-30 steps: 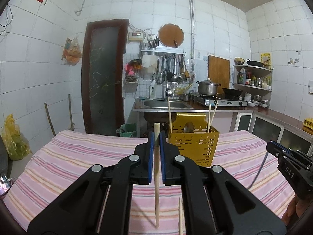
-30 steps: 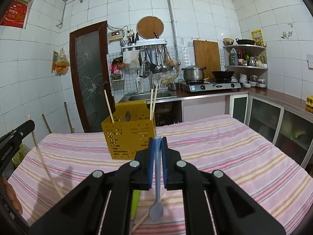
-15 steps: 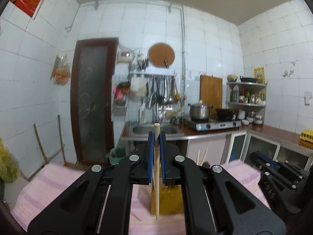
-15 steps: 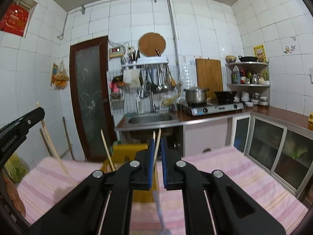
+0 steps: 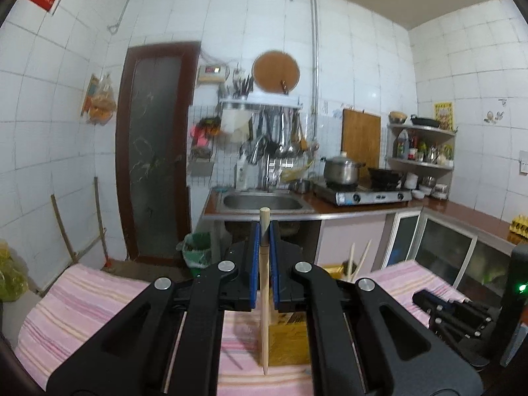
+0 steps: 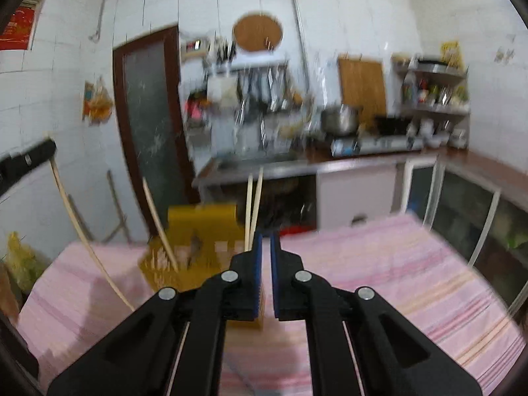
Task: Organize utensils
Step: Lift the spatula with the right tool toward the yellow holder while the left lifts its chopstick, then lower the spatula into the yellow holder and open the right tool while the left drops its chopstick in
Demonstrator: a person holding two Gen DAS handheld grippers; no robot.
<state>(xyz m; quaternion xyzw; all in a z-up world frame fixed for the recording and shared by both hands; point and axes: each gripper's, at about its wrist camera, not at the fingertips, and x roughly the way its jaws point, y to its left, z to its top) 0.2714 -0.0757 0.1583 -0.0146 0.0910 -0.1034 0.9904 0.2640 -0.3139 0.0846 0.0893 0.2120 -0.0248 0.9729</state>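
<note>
My left gripper (image 5: 264, 231) is shut on a wooden chopstick (image 5: 264, 293) that hangs upright over the yellow utensil basket (image 5: 290, 343), which its jaws mostly hide. In the right wrist view, which is blurred, the basket (image 6: 201, 231) stands on the striped cloth with several chopsticks (image 6: 254, 204) in it. My right gripper (image 6: 266, 241) has a narrow gap between its blue pads and nothing shows in it. The left gripper (image 6: 29, 158) with its chopstick (image 6: 82, 234) shows at the far left. The right gripper (image 5: 452, 310) shows at the lower right of the left view.
The pink striped tablecloth (image 6: 379, 264) covers the table. A chopstick (image 6: 485, 346) lies on it at the right. Behind are the sink counter (image 5: 264, 201), stove (image 5: 363, 194) and cabinets (image 6: 462, 198). A green bin (image 5: 198, 250) stands by the door.
The spoon that hung from my right gripper is gone from its jaws, which have parted slightly. The right gripper has tipped down toward the basket. My left gripper keeps the chopstick over the basket.
</note>
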